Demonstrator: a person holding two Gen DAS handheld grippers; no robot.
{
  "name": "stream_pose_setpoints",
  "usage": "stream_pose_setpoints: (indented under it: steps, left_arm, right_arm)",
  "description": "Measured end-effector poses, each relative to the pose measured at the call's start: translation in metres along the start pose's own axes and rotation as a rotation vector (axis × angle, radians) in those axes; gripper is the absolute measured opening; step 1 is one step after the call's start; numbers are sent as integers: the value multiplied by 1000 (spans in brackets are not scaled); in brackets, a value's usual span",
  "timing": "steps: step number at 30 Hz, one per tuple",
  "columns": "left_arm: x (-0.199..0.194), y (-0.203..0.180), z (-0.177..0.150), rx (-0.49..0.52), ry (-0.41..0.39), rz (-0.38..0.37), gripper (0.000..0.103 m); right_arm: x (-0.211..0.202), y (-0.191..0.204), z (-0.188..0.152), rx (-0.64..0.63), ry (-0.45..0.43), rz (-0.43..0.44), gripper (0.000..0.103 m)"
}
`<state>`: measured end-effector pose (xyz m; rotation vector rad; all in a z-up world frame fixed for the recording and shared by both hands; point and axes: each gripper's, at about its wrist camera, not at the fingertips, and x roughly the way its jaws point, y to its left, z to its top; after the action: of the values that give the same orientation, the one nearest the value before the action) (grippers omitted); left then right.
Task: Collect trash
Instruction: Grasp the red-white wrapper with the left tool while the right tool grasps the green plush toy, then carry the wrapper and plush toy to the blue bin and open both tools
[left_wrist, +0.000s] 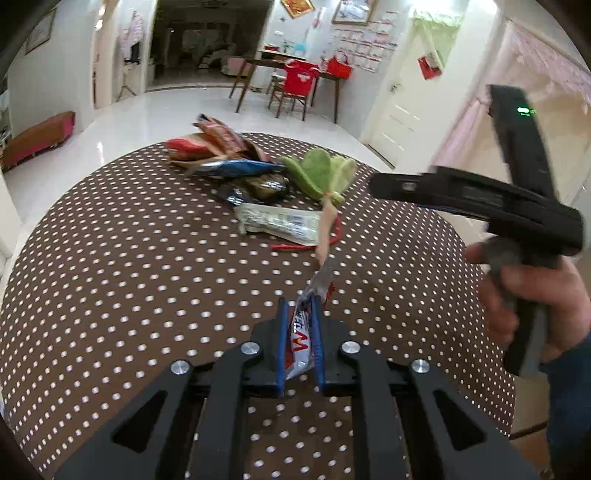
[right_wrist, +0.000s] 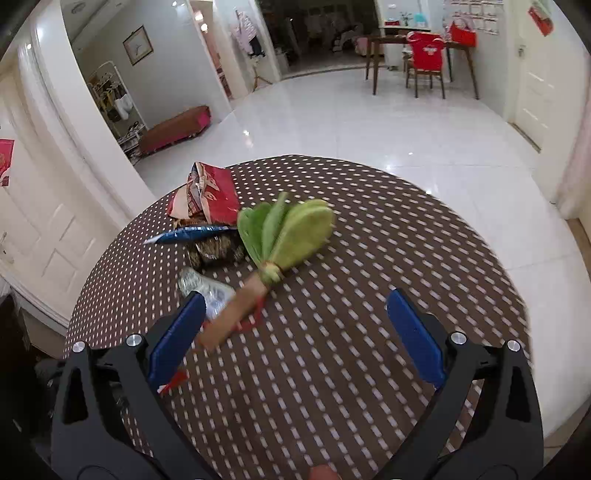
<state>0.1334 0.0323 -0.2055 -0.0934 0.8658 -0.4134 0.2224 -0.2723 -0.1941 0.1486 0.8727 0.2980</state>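
We see a white snack wrapper (left_wrist: 301, 339) with red lettering pinched between the blue pads of our left hand-held gripper (left_wrist: 300, 308), raised just above the brown polka-dot tabletop (left_wrist: 129, 277). Beyond it lies a heap of trash: a clear white plastic wrapper (left_wrist: 280, 223), a blue packet (left_wrist: 240, 168), a dark crumpled packet (left_wrist: 258, 188) and red snack bags (left_wrist: 210, 142). A green duster with a tan handle (right_wrist: 284, 236) lies beside the heap, its handle crossing the clear wrapper. Our right hand-held gripper (right_wrist: 295, 314) hovers over the tabletop with its jaws spread wide, holding nothing.
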Motion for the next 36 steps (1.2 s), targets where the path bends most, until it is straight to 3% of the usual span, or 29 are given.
stream_pose_setpoints:
  steps: [7,8,9,10,12,21,27,36]
  left_arm:
    - [-14,17,-7,-79,-8,29,11]
    - [-16,20,-7,-89,-8,33,11]
    - [-17,19,-7,-93,-8,36,11]
    - [-23,18,-11,-96,-8,37,11]
    - [-27,16,-11,-100,-13,39,11]
    - [-26,-16,5,-79,-35,-2,11]
    - [-22,-46,16,-60,-54,-41,11]
    - [-19,-96,36,14,-60,-89,11]
  right_arm:
    - [58,14,15,-63,78,-17,67]
    - [60,17,16,-89,62,-33,61]
    - [62,20,16,-118,61,-53,41]
    - [62,21,16,-135,66,-51,28]
    - [57,13,17,-90,76,-8,22]
    - [-18,-46,-17,27,-17,49,22]
    - [-77,-83,-30,78,-83,48,22]
    - [-134,-123,-41,169,-165,40,22]
